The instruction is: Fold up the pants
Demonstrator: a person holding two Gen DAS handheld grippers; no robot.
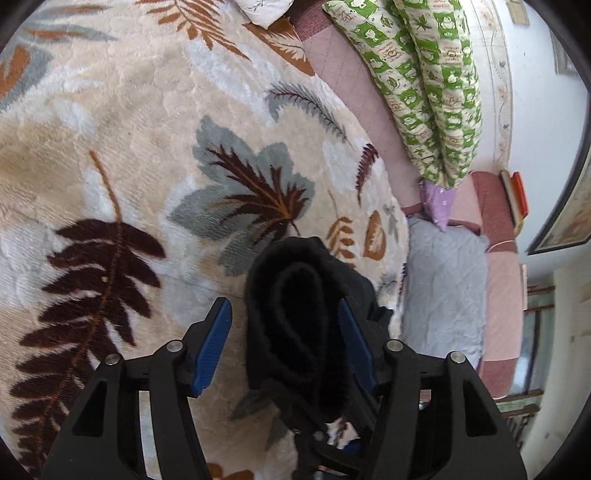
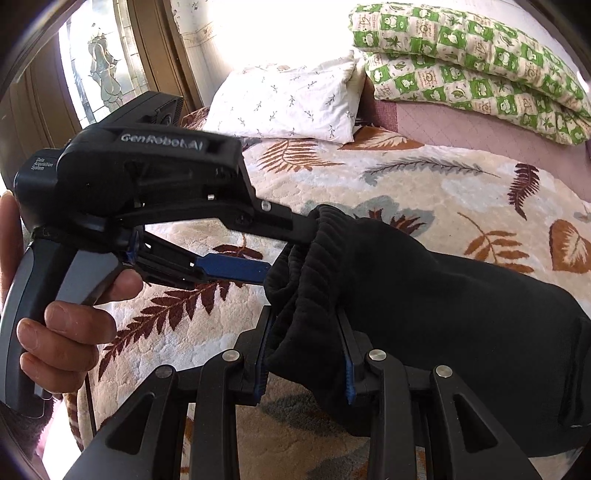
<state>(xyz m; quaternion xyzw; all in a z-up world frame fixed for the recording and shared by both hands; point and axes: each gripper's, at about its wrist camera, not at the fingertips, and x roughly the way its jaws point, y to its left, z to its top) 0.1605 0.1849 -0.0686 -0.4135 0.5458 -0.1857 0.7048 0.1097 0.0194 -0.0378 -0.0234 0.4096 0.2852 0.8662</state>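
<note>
Black tool (image 2: 306, 347), blue pads (image 1: 214, 343), silver screws, white lettering

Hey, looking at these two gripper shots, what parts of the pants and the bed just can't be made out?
- Pants, right wrist view: the legs run off the right edge, so fold progress is unknown.
- Pants, left wrist view: black cloth without detail; the lower part is hidden behind the left gripper.
- Right gripper: its pads are mostly buried in cloth.
- Window, right wrist view: washed out by glare.
- Bed: the edges are cut off in both views.

Bright daylight is flooding in at the far wall (image 2: 280, 22). A leaf-patterned blanket (image 1: 147, 129) is covering the bed, with a white pillow (image 2: 288, 103) and green checked quilt (image 2: 480, 66) lying at its far end.
</note>
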